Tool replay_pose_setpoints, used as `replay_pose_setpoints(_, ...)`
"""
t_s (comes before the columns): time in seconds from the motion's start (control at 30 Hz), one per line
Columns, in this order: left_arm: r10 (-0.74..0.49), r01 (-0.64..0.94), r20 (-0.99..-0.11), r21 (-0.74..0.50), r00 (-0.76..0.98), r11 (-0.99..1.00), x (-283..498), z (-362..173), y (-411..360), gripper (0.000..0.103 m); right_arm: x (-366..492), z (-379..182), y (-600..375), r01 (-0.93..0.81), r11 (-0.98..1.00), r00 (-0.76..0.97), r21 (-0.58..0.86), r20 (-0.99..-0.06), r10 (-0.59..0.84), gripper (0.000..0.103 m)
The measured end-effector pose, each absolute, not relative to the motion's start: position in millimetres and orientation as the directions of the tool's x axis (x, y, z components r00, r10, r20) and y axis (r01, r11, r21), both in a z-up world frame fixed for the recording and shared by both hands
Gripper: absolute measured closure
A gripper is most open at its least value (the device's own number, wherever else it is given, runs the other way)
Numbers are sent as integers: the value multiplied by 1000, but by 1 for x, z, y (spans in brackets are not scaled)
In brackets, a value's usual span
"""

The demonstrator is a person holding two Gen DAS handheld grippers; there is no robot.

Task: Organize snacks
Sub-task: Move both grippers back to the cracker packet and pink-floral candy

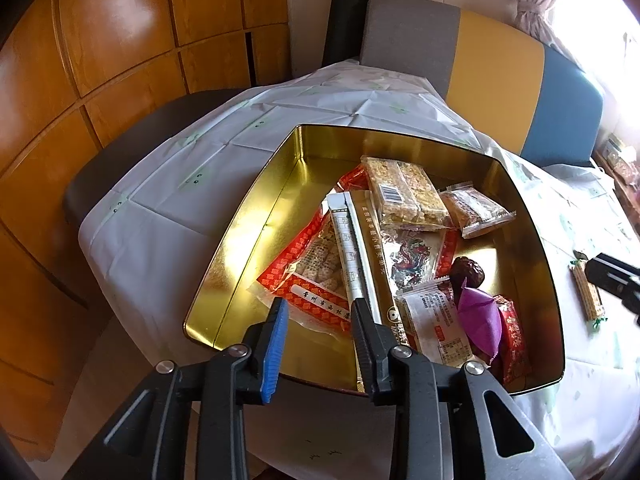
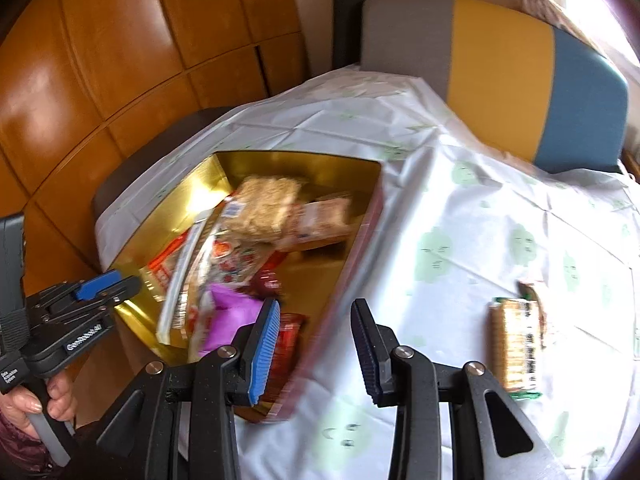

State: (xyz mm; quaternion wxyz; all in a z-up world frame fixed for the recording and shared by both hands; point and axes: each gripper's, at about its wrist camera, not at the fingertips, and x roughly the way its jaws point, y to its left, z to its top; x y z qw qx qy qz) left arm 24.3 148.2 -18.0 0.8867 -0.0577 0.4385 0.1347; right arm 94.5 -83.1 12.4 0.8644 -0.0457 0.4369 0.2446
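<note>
A gold tin [image 1: 256, 208] sits on the table and holds several wrapped snacks: a cereal bar [image 1: 404, 192], a red packet [image 1: 312, 284], a long gold stick pack [image 1: 376, 248] and a purple sweet [image 1: 478, 316]. My left gripper [image 1: 320, 320] is open and empty over the tin's near edge. My right gripper [image 2: 314, 332] is open and empty above the tin's right wall [image 2: 360, 232]. A wrapped cracker pack [image 2: 514, 348] lies on the cloth to its right; it also shows in the left wrist view [image 1: 588, 292]. The left gripper [image 2: 108, 284] shows at the left of the right wrist view.
The table has a white cloth [image 2: 460, 208] with pale green prints. A grey, yellow and blue chair back [image 1: 492, 68] stands behind it. Wooden cabinets [image 1: 100, 60] fill the left. A dark chair seat [image 1: 120, 148] is at the table's left side.
</note>
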Motion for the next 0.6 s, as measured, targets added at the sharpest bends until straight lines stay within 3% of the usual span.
replay_pose_setpoints(0.27, 186, -266, -786, 29, 589, 963, 26, -15, 140, 70, 110, 14, -130, -395, 918, 550, 39, -791, 270, 66)
replay_pose_setpoints(0.6, 168, -210, -780, 48, 602, 976, 30, -7, 119, 70, 135, -6, -228, -228, 965, 579, -129, -815, 28, 66)
